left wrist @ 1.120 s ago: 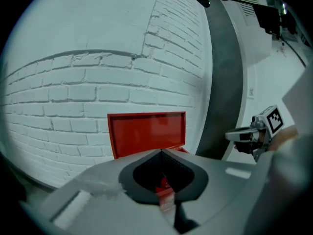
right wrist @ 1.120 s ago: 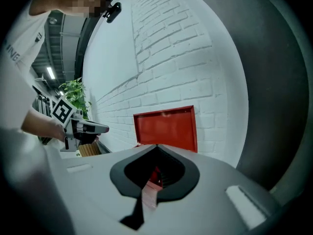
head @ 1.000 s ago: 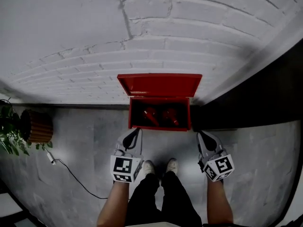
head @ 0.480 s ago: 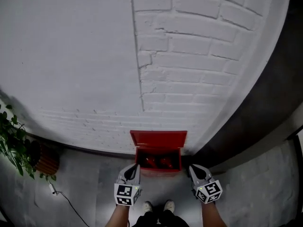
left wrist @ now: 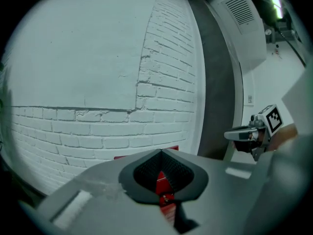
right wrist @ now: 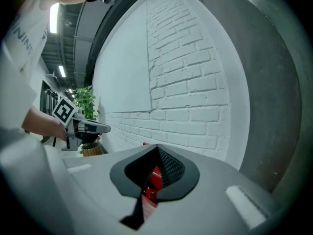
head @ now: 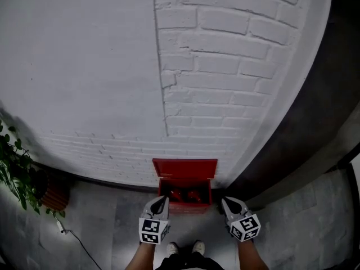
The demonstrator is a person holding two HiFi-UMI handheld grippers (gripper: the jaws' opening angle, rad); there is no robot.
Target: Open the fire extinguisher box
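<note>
The red fire extinguisher box (head: 184,203) stands on the floor against the white brick wall, its lid (head: 184,168) raised and leaning back on the wall. Red extinguishers (head: 186,195) lie inside. My left gripper (head: 163,198) hovers just in front of the box's left corner, and my right gripper (head: 223,200) in front of its right corner; neither touches it. Both are shut with nothing held. In the left gripper view the closed jaws (left wrist: 160,151) frame a slice of the red box (left wrist: 163,187). The right gripper view shows the same box (right wrist: 153,178) under its shut jaws (right wrist: 156,146).
A potted plant (head: 16,170) in a brown pot (head: 54,194) stands at the left, with a thin cable (head: 76,239) on the grey floor. A dark column (head: 306,128) runs up the wall's right side. The person's shoes (head: 185,247) are just behind the grippers.
The head view has tilted upward, so the box and both grippers now sit lower and smaller in the frame. The lid stays open and both grippers stay shut before the box.
</note>
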